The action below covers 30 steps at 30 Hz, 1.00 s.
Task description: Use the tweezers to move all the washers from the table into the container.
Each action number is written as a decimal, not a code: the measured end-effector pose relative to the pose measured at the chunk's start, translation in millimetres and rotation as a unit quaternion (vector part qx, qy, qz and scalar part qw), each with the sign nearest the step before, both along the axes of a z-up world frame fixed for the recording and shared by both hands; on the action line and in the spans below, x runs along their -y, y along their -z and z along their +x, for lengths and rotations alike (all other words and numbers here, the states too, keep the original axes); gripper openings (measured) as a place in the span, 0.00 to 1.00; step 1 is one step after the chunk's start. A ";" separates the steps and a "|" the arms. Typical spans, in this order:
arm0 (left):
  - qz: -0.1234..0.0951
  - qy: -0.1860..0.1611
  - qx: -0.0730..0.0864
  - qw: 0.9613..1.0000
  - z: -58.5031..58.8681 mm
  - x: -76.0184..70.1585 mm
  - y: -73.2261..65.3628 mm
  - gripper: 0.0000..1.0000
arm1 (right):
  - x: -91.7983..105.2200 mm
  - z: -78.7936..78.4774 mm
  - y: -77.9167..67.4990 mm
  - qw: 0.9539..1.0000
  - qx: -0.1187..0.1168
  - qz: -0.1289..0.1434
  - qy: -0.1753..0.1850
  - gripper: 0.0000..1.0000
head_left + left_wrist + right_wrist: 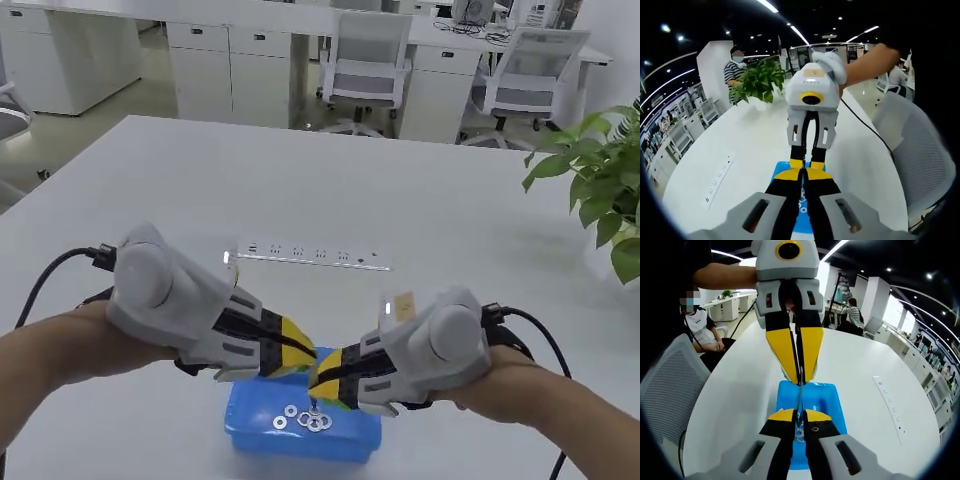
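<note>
Several washers [300,418] lie inside the blue container [245,422], lower centre of head view. The left hand-held gripper [308,358] and right hand-held gripper [322,385] both clamp the tweezers [799,390]. Advice: hold tips low over container before easing squeeze.

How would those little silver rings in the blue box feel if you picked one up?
They look thin, flat and shiny, so the washers are probably light, stiff and a bit slippery. Lying flat in the blue container, they likely stay put; stood on edge, a round one might roll.
</note>
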<state>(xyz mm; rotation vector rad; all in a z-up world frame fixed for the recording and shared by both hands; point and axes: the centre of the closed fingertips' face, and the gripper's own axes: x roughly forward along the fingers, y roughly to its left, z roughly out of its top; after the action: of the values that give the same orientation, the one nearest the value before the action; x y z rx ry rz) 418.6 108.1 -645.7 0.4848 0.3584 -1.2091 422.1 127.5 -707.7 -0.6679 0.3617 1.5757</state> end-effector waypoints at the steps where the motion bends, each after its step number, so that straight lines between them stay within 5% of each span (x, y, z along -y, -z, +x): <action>1: 0.000 0.002 0.000 1.000 -1.2 0.1 -0.9 0.05 | 0.7 -1.1 -1.0 1.000 -0.002 0.000 0.002 0.07; 14: 0.008 0.021 -0.005 1.000 -23.2 0.6 -9.0 0.05 | 8.1 -22.1 -12.5 1.000 0.000 -0.011 0.003 0.07; 30: 0.027 0.031 -0.018 0.999 -51.9 -5.9 6.1 0.05 | 14.5 -48.7 -3.7 0.999 -0.004 -0.050 -0.007 0.06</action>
<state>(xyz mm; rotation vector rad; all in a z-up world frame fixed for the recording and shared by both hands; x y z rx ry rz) 366.6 114.0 -651.8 0.5243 0.4102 -1.2729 373.4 112.9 -703.9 -0.7432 0.4450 1.5817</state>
